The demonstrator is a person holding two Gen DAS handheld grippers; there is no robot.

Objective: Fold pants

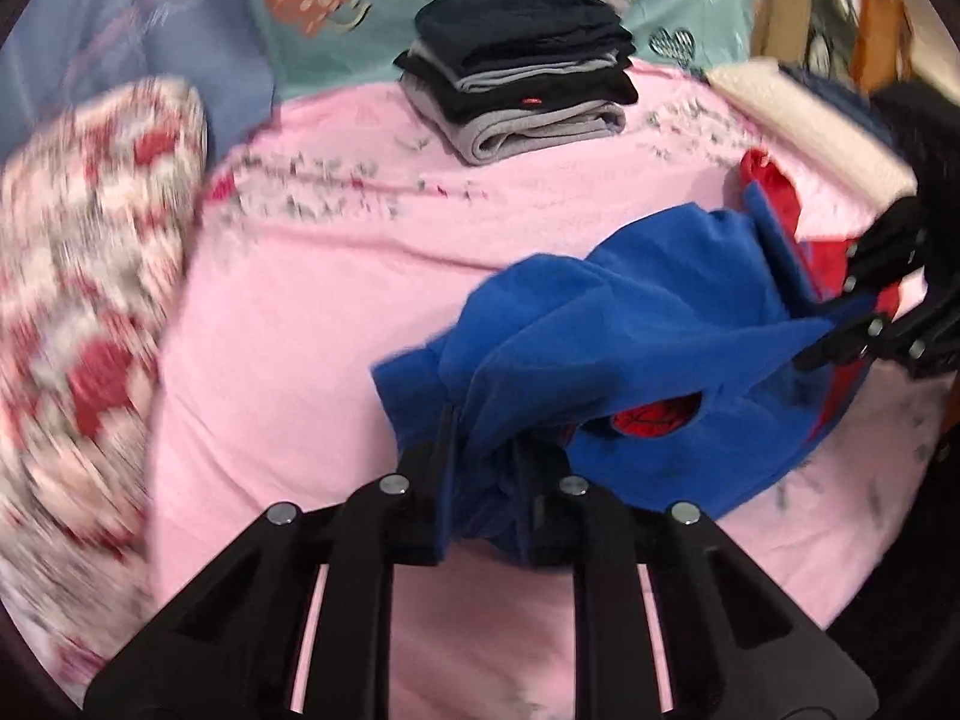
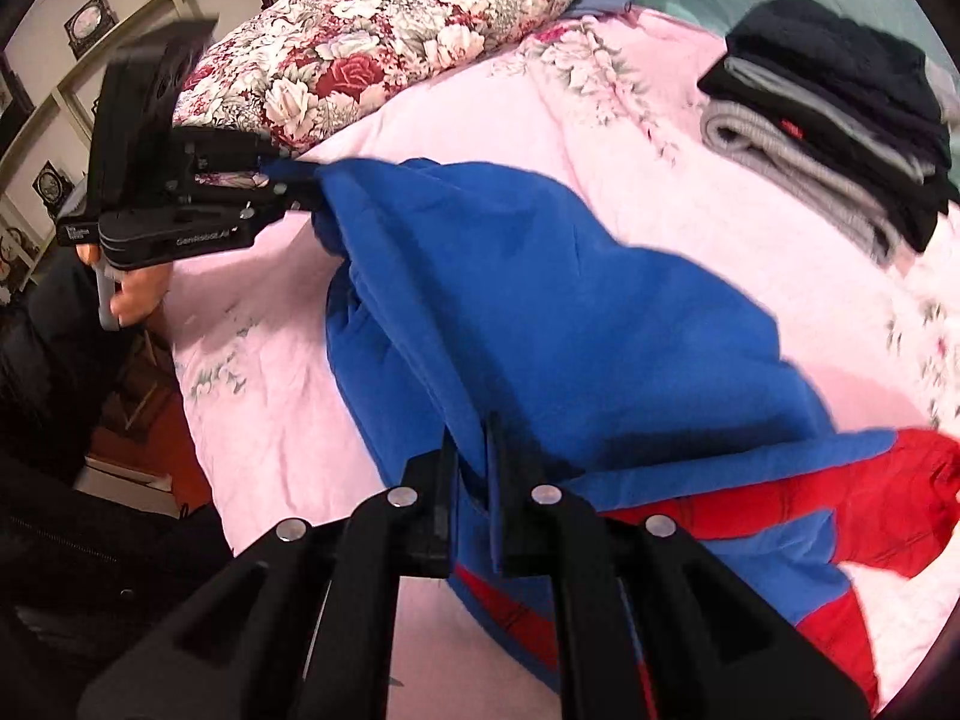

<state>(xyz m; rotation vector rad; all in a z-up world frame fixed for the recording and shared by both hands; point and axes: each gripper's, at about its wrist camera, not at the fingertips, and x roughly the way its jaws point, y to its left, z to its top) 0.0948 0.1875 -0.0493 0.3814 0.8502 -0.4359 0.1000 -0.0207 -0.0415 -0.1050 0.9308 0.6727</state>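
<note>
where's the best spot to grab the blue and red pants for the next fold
The blue and red pants are already pinched at two blue edges, by the left gripper and the right gripper. For a new hold, I would take the free red end lying flat on the pink bedspread, coming in low from its open outer side, where nothing covers it.
</note>
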